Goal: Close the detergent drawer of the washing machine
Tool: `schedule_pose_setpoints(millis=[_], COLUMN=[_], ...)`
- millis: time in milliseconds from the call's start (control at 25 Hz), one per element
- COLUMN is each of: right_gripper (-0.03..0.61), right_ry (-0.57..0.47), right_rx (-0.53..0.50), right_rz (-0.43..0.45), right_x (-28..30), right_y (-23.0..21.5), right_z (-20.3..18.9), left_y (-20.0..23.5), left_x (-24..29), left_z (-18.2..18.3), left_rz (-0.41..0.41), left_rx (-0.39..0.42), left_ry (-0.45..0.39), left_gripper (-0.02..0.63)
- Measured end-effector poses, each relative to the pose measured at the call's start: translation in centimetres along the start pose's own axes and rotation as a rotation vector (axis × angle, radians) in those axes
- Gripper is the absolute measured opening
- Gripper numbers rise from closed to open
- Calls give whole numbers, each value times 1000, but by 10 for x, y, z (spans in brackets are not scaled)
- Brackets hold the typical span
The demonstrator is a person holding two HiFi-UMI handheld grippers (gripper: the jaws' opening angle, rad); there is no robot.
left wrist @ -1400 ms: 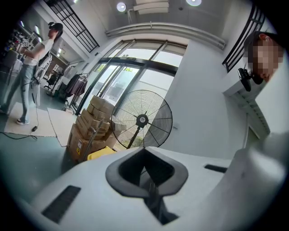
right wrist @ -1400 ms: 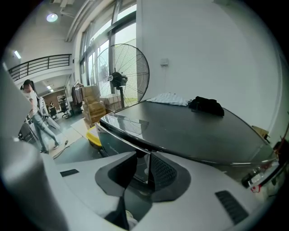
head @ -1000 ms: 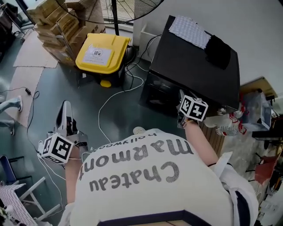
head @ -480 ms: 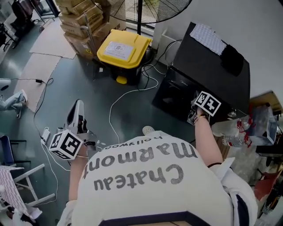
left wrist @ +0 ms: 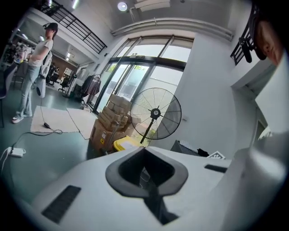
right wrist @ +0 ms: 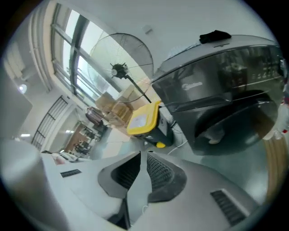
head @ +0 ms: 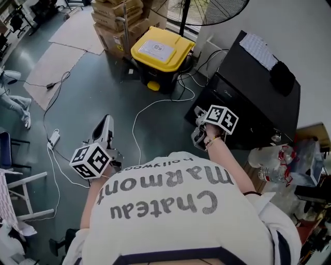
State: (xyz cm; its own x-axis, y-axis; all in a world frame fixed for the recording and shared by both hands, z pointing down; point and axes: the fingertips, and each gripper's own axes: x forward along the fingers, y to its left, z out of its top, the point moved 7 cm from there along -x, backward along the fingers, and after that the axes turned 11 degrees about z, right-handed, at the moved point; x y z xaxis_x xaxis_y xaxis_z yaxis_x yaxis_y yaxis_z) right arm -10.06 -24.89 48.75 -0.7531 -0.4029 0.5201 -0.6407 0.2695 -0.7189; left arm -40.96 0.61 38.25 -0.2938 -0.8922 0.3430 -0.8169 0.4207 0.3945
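The black washing machine (head: 258,88) stands at the upper right, with its round door (right wrist: 235,122) facing the floor space. Its top front band (right wrist: 235,67) looks flush; I see no drawer sticking out. My right gripper (head: 198,127) hangs in front of the machine, a short way off its face and touching nothing. Its jaws are closing, a thin gap remains, and nothing is between them (right wrist: 142,164). My left gripper (head: 106,124) is held low on the left over the floor, far from the machine. Its pads meet, shut on nothing (left wrist: 146,173).
A yellow-lidded bin (head: 161,49), cardboard boxes (head: 119,20) and a standing fan (head: 207,10) are behind. A white cable (head: 139,124) snakes over the floor. Plastic bottles (head: 269,155) sit right of the machine. A black cloth (head: 283,77) lies on its top. A person (left wrist: 36,67) stands far left.
My right gripper has come off the machine's front corner and swung left, away from its face. The left gripper has drifted right and forward over the floor.
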Motion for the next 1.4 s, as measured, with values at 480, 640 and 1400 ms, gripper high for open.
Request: schedule_pose_setpoints(millis=[480, 640, 1400], right_gripper=[57, 57, 41], right_ry=[-102, -75, 77], right_rx=[-345, -441, -568], right_rz=[387, 390, 368], right_x=[-64, -101, -207], right_y=[110, 90, -18], right_z=[16, 14, -24], left_y=[-42, -77, -171], left_x=[-57, -76, -183], left_z=[-10, -30, -145], left_rz=[56, 36, 136], left_rx=[32, 12, -27], left_ry=[-118, -124, -110], left_gripper=[8, 8, 8])
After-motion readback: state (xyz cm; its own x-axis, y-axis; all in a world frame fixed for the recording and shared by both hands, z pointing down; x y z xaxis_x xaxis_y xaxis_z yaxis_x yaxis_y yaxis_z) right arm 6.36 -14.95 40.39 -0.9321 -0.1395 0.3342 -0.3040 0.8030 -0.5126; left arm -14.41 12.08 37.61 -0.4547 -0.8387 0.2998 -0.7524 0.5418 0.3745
